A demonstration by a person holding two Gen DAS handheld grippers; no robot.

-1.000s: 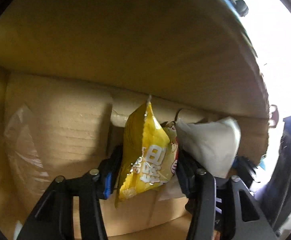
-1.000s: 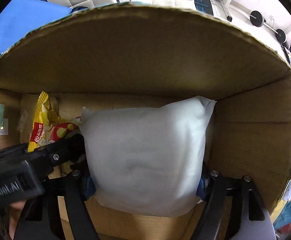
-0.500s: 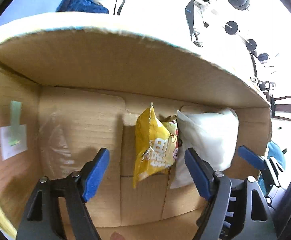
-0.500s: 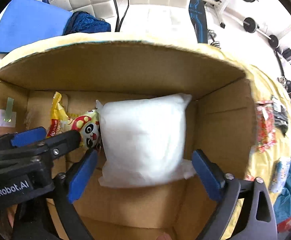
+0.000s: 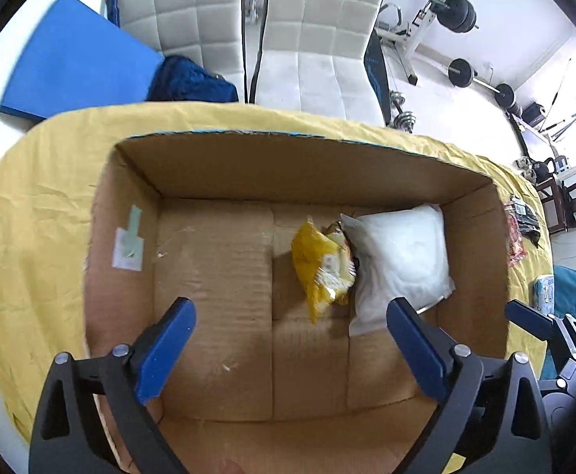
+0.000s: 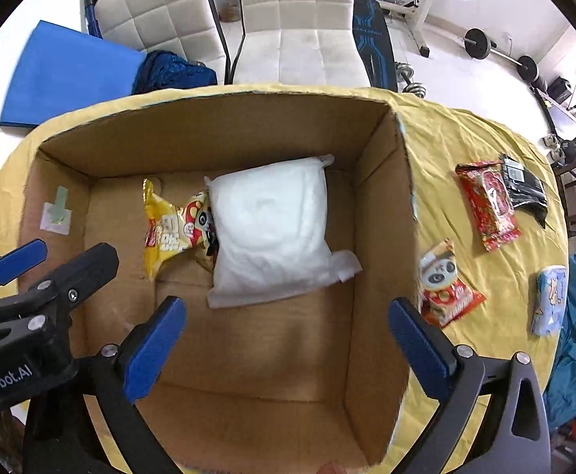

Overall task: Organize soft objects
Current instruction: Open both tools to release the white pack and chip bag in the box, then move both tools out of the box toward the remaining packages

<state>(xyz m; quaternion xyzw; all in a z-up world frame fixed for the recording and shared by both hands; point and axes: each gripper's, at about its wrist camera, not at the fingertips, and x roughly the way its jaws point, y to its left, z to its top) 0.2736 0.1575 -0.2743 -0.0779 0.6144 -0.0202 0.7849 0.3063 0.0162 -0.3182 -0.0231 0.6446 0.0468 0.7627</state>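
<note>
- Left tongs (image 5: 288, 339) and right tongs (image 6: 288, 339): both opening, nothing between them.
- Yellow snack bag (image 6: 173, 229) and white pillow pack (image 6: 268, 229): released, touching, on the cardboard box (image 6: 382, 237) floor to group soft goods.

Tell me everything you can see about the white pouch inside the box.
The white pouch is a soft, puffy, pillow-like pack, plain white with flat sealed edges, apparently plastic or fabric wrap. It lies flat on the floor of the cardboard box, near the back wall. Its left edge touches the yellow snack bag. No hand-held gripper touches it.
</note>
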